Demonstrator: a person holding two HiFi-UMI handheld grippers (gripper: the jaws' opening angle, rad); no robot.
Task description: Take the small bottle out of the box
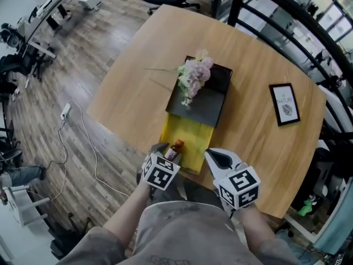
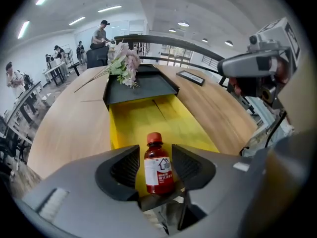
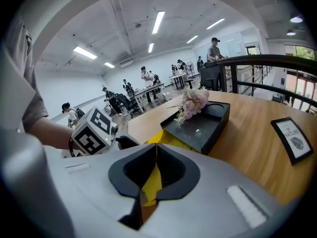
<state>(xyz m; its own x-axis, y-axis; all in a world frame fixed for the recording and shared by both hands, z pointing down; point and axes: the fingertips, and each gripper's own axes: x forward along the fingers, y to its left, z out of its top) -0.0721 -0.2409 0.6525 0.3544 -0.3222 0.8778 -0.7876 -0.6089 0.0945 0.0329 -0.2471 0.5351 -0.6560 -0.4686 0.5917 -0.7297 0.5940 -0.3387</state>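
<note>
Small bottle [image 2: 158, 167] with a red cap stands upright at the near end of the yellow box [image 2: 148, 115] on the wooden counter [image 1: 138, 76], between the wide-apart jaws of the left hand-held gripper [image 2: 154, 150]; gaps show on both sides, so the pads aren't pressing it. Right hand-held gripper [image 3: 156, 150] sits just beside the box's near right corner, jaws closed together, nothing in them. Black case [image 1: 201, 106] with pink flowers [image 1: 193, 76] on top meets the box's far end, and a framed picture [image 1: 284, 104] lies well apart to the right.
</note>
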